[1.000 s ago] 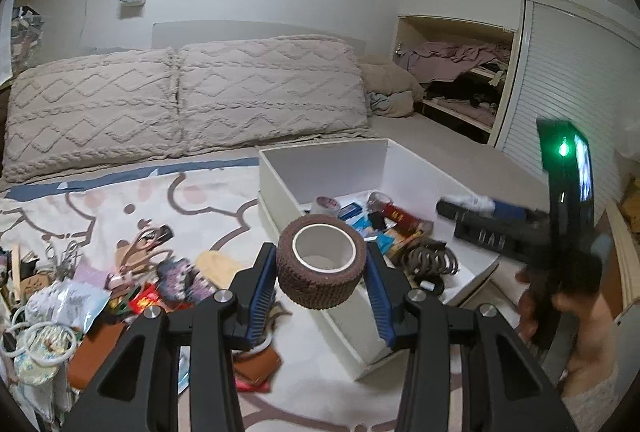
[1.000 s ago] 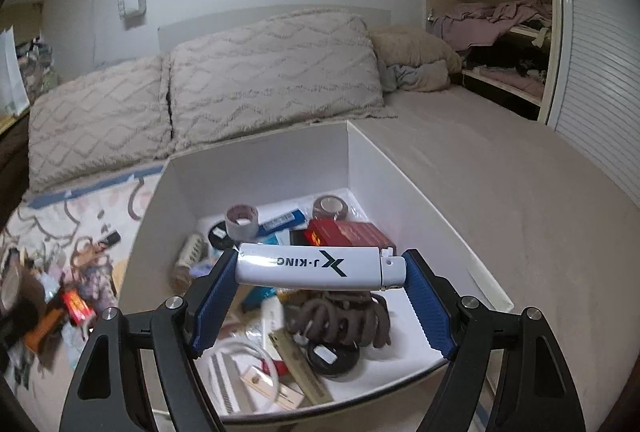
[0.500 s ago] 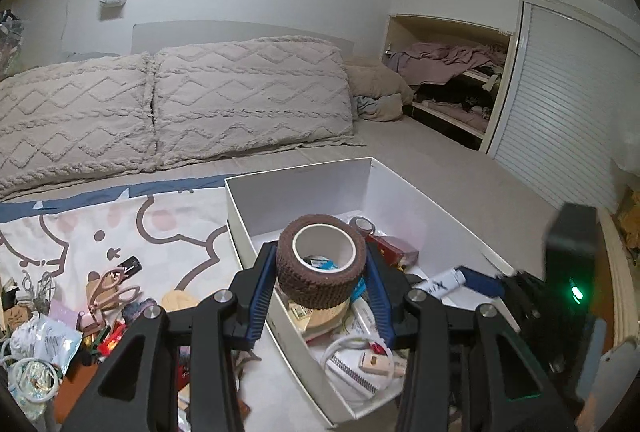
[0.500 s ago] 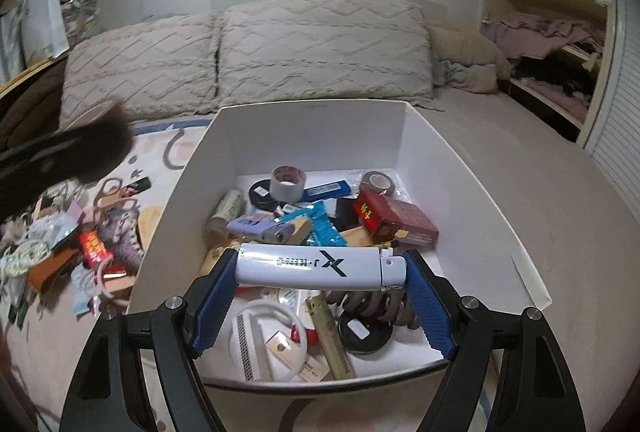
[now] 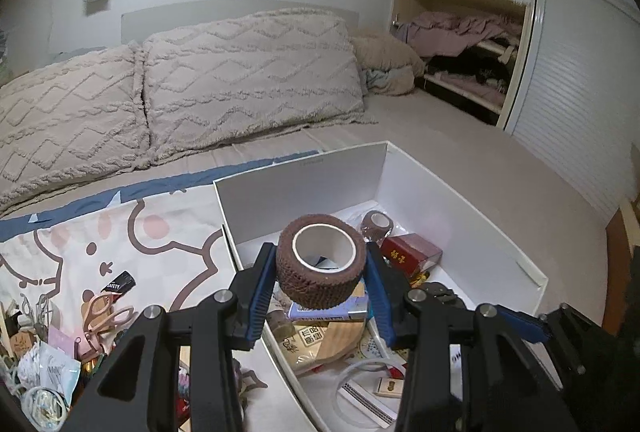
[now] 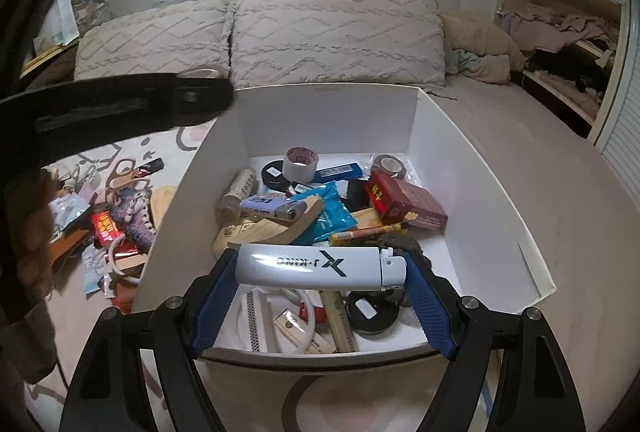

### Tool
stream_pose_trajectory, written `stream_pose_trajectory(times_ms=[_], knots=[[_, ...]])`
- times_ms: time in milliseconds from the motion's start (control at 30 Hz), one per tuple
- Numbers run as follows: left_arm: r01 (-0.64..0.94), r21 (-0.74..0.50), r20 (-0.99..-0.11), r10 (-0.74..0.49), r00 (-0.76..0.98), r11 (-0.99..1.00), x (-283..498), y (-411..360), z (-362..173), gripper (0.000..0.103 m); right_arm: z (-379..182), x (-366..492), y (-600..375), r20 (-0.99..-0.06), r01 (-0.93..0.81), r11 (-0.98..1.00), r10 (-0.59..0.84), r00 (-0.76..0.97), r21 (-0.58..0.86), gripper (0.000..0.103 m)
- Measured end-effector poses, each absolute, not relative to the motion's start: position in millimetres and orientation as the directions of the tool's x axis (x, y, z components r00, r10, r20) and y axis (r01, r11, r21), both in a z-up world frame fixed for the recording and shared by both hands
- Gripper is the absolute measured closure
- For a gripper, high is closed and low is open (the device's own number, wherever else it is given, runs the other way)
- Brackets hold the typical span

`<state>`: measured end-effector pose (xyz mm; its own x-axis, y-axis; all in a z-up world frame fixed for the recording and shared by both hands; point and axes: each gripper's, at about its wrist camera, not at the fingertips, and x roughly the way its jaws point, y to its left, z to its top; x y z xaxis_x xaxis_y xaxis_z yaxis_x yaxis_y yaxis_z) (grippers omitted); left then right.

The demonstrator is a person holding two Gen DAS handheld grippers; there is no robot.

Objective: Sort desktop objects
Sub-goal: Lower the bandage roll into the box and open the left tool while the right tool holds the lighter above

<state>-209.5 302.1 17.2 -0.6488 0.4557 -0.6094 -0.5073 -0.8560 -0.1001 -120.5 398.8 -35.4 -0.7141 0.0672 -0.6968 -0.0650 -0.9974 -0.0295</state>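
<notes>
My left gripper (image 5: 320, 270) is shut on a brown bandage roll (image 5: 320, 266), held above the left part of the white box (image 5: 472, 208). In the right wrist view my right gripper (image 6: 320, 268) is shut on a white lighter (image 6: 316, 266) lying crosswise between the blue pads, over the near end of the white box (image 6: 332, 116). The box holds several items: a tape roll (image 6: 301, 162), a red box (image 6: 408, 204), a blue packet (image 6: 330, 216). The left gripper's black body (image 6: 120, 108) crosses the upper left of the right wrist view.
Loose clutter (image 5: 80, 328) lies on the patterned blanket left of the box: scissors, packets, cords. Two knitted pillows (image 5: 200, 84) line the bed's head. An open closet shelf (image 5: 460, 48) and a shutter door stand at the right. A hand (image 6: 32, 232) shows at the left.
My left gripper carried the brown roll rightwards from beside the box to above it. The right gripper rolled slightly, holding the lighter in place over the box's near end.
</notes>
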Motion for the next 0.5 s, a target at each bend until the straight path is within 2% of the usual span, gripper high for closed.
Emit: stream_pose_trajectory(times_ms=[267, 500], knots=[[-0.508, -0.055, -0.672, 0.408, -0.618, -0.860, -226.2, 321.3, 5.5, 0.060, -39.5, -119.9, 390.9, -0.719, -0.037, -0.998, 0.067, -0.692, -0.058, 0.022], [-0.502, 0.011, -0.702, 0.351, -0.620, -0.865, -236.4, 338.0, -1.3, 0.060, -37.1, -116.3, 398.1, -0.720, -0.048, -0.999, 0.038, -0.693, -0.007, 0.022]])
